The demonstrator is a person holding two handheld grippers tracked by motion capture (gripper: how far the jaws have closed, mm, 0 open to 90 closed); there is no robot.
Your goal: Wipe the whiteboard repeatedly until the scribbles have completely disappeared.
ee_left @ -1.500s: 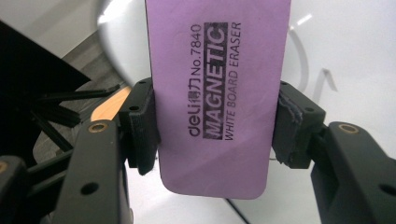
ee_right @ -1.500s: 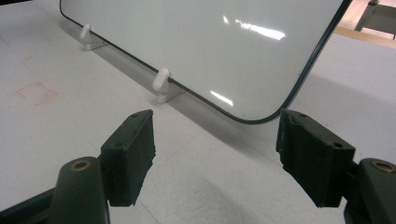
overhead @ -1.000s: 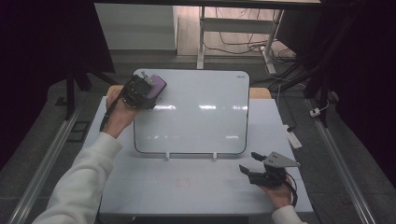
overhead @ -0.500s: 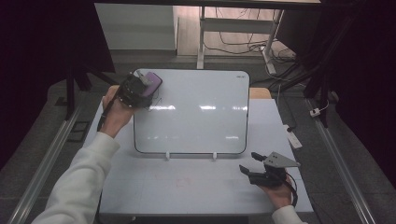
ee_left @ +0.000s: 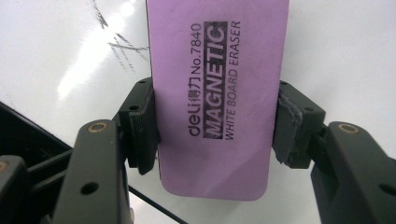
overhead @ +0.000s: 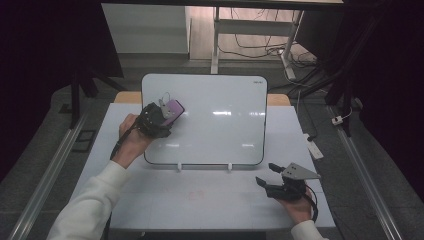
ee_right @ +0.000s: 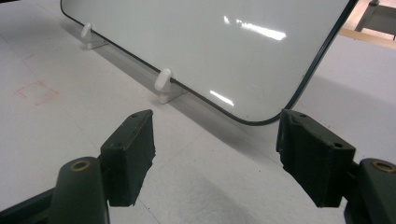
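Nearest, the right gripper (overhead: 272, 181) rests on the white surface (overhead: 210, 205) with its fingers (ee_right: 128, 156) spread wide and holding nothing. Farther off, the left gripper (overhead: 159, 119) pinches a purple eraser (ee_left: 217, 88) by its 2 long edges, flat against the whiteboard's (overhead: 215, 125) upper left area beside faint pencil-like marks (ee_left: 119, 44). The board stands on small pegs (ee_right: 162, 80), so hard pressing could likely tip or slide it. The eraser reads "MAGNETIC WHITE BOARD ERASER."

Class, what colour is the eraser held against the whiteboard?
Purple, with black lettering; the eraser shows best in the left gripper view.
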